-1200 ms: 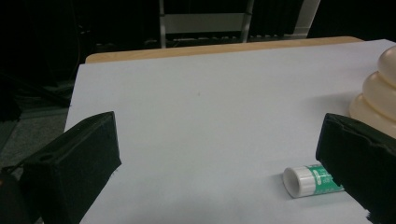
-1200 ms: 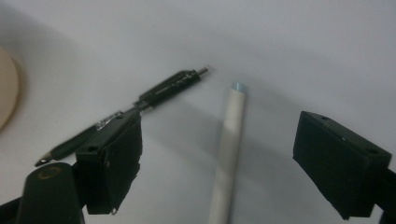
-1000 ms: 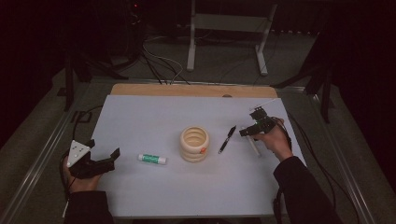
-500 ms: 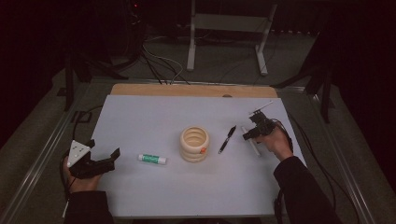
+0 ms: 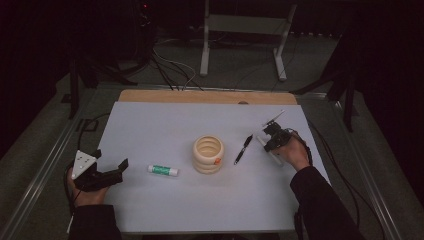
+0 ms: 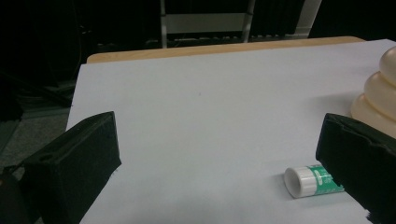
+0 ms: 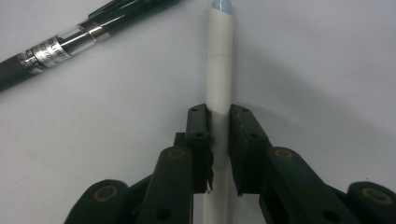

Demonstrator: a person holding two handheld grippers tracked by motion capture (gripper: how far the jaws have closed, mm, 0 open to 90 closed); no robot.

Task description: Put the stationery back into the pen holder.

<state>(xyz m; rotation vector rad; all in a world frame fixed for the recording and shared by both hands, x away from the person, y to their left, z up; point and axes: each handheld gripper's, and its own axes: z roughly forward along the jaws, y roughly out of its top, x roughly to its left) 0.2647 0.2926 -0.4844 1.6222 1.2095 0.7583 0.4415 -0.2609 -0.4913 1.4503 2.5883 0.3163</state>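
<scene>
Gripping the white pen point(image 7: 219, 70) just right of the ringed cup point(image 5: 208, 154), the right gripper point(image 7: 218, 119) has just closed; lifting remains, left gripper point(image 5: 112, 167) wide.

Dim, slightly soft pictures; surroundings perhaps unlit.

On the desk point(image 5: 165, 210) a stack of rings point(image 5: 208, 154) stands near the middle. To its left, a little nearer the person, lies a glue stick point(image 5: 163, 170), on its side and well apart from the stack. To the right of the stack lies a pen point(image 5: 243, 149), slanted, close to it but not touching. Further right, just beside the pen, a second pen-like stick point(image 7: 219, 79) lies flat between the two halves of the right claw point(image 7: 218, 119). The left claw point(image 5: 107, 172) rests near the desk's left edge, left of the glue stick.
</scene>
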